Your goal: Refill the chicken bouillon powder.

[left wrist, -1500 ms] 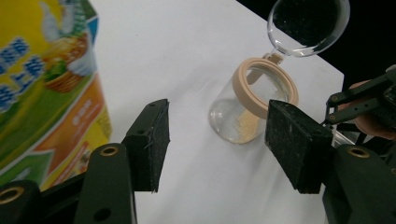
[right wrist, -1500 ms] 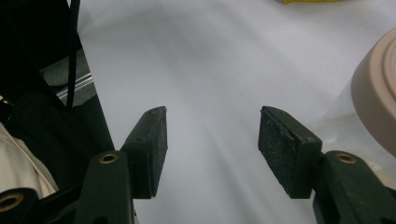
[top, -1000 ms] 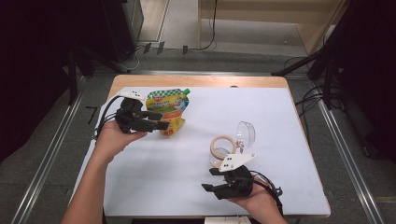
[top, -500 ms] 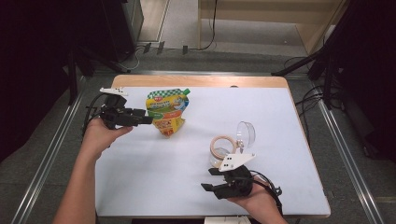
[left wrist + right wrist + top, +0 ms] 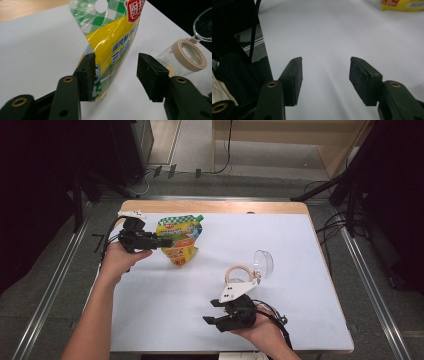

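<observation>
High view, your left gripper: you hold it at the far left of the white table cover, jaws pointing right, tips at the left edge of the yellow-and-green pouch.
High view, pouch: it lies flat just ahead of your left fingers, green checked top toward the far edge, orange bottom toward you.
High view, your right gripper: it sits low near your edge of the table, jaws pointing left and spread, nothing between them.
High view, clear jar: it lies on its side just beyond your right gripper, tan rim facing up, its clear lid hinged open to the right.

Left gripper view, fingers: your jaws stand wide apart; the left pad touches or nearly touches the pouch, the right pad is well clear of it, so nothing is clamped.
Left gripper view, pouch: its lower edge runs into the gap between your pads, nearer the left one; the checked top with a punched hole rises beyond them.
Left gripper view, jar: it lies just past your right pad, the tan ring tilted toward you.

Right gripper view, fingers: both pads are held wide, with bare white cover between them.
Right gripper view, pouch: a yellow corner lies far ahead, to the right of your right pad.
</observation>
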Motion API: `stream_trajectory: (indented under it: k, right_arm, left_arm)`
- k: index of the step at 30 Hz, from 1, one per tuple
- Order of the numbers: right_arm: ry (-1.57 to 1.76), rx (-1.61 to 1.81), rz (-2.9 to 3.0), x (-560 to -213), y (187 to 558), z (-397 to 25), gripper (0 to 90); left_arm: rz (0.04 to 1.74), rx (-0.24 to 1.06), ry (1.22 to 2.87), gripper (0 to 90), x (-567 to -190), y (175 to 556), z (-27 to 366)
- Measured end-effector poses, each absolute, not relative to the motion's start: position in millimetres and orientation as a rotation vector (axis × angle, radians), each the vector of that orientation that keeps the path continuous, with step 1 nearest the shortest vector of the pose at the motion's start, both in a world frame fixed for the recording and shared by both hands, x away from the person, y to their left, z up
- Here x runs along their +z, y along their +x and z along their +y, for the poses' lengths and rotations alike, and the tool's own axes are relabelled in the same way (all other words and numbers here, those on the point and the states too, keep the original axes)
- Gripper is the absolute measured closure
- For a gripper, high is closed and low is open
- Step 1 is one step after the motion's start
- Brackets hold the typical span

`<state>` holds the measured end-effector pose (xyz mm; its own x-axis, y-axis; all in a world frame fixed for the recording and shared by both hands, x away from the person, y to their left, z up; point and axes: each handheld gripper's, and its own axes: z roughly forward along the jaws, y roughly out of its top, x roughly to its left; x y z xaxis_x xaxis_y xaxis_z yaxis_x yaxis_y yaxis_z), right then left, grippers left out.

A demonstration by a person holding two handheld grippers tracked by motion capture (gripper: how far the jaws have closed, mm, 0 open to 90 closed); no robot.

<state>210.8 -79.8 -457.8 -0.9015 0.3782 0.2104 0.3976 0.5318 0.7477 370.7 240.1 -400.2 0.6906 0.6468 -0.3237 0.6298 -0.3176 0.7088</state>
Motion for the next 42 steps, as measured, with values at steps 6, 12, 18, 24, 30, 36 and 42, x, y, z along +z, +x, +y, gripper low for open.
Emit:
stream_trajectory:
  k: [6, 12, 18, 24, 30, 36, 42]
  right_arm:
    - [-0.684, -1.381, -2.730, -451.6, 222.5, -61.4, 45.6]
    - [-0.695, -1.429, -2.684, -450.1, 235.5, -45.2, 46.7]
    - [-0.689, -1.492, -2.684, -456.2, 232.3, -39.2, 47.3]
    - [-0.755, -1.448, -2.650, -475.3, 231.0, -46.3, 47.6]
    - [-0.740, -1.415, -2.688, -477.4, 230.8, -45.8, 47.2]
    - [-0.748, -1.414, -2.681, -480.5, 231.5, -45.3, 46.9]
    - [-0.762, -1.422, -2.663, -482.3, 232.9, -44.6, 47.0]
  left_arm:
    - [0.957, 0.085, 2.054, 61.1, -404.1, 375.0, 224.2]
    - [0.913, 0.094, 2.053, 80.6, -405.2, 371.2, 215.6]
    - [0.922, 0.131, 2.074, 90.0, -402.9, 364.7, 211.6]
    - [0.941, 0.117, 2.078, 90.0, -392.8, 352.8, 210.1]
    - [0.922, 0.048, 2.055, 90.0, -377.8, 338.0, 214.2]
    - [0.866, 0.007, 2.076, 90.0, -363.3, 323.0, 211.5]
    - [0.821, -0.017, 2.095, 90.0, -352.1, 310.5, 205.0]
